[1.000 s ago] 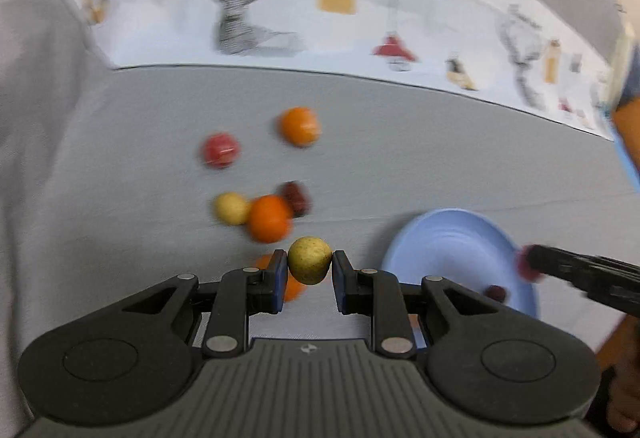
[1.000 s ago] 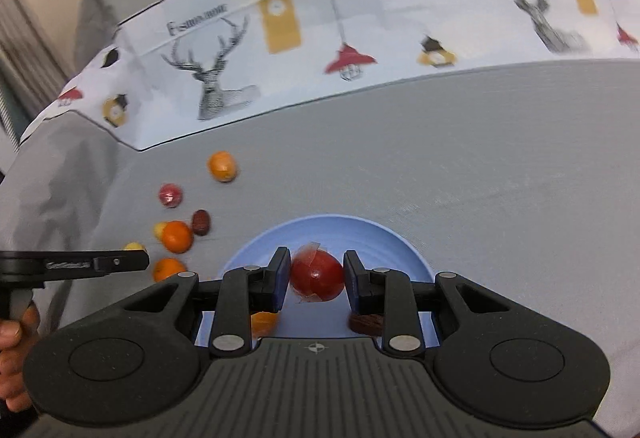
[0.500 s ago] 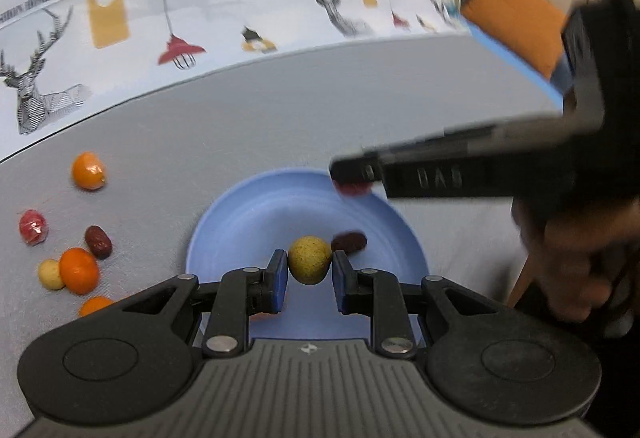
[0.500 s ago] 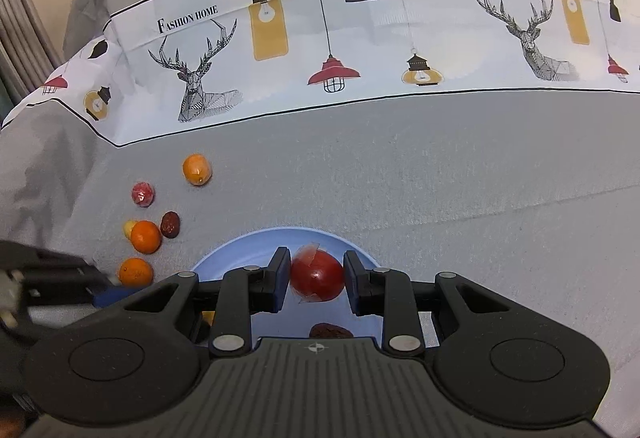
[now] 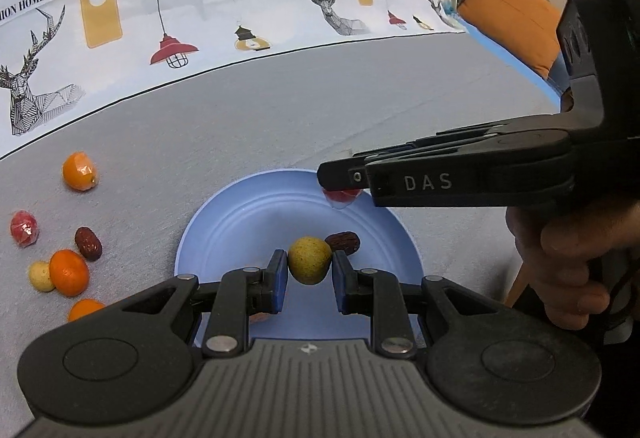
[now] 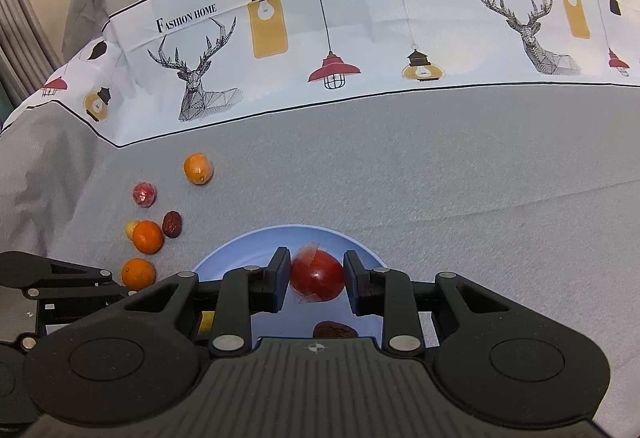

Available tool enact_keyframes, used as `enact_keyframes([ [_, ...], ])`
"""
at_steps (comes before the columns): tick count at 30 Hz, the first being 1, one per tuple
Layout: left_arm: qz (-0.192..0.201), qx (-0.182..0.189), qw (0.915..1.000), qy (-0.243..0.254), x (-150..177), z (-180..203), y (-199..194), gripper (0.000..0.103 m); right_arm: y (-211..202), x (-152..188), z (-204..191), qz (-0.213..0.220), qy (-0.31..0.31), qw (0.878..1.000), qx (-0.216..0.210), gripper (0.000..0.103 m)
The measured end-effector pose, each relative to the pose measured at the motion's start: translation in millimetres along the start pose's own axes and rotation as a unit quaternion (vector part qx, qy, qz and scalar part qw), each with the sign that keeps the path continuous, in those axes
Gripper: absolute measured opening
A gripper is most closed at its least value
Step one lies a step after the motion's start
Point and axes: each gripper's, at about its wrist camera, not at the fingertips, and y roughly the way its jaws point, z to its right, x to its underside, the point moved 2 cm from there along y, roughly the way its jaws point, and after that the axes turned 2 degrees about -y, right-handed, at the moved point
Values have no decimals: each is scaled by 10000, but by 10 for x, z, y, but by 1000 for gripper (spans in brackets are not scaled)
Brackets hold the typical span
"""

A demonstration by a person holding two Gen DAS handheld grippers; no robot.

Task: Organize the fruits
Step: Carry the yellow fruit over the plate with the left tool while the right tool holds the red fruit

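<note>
Landmark: blue plate (image 5: 208,238), on the grey tablecloth (image 5: 280,109).
Left gripper (image 5: 309,274): clamped on a yellow-green round fruit (image 5: 309,265), held over the plate's near half, just beside a dark red date (image 5: 343,241) lying in the plate.
Right gripper (image 6: 316,280): clamped on a red wrapped fruit (image 6: 318,276), over the plate's far rim (nearer the edge than the left).
Key relation: both fruits hang above the plate, so release is likely a short drop.
Look: yellow fruit matte, speckled; red one glossy, film crinkled.
Loose fruit: oranges (image 5: 69,272) and others lie left of the plate.
</note>
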Motion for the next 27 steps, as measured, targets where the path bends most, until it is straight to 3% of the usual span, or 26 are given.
enact_keyframes([
  [27, -29, 10, 10000, 50, -3, 23, 39, 26, 45, 7, -43, -56, -90, 9999, -46, 30],
])
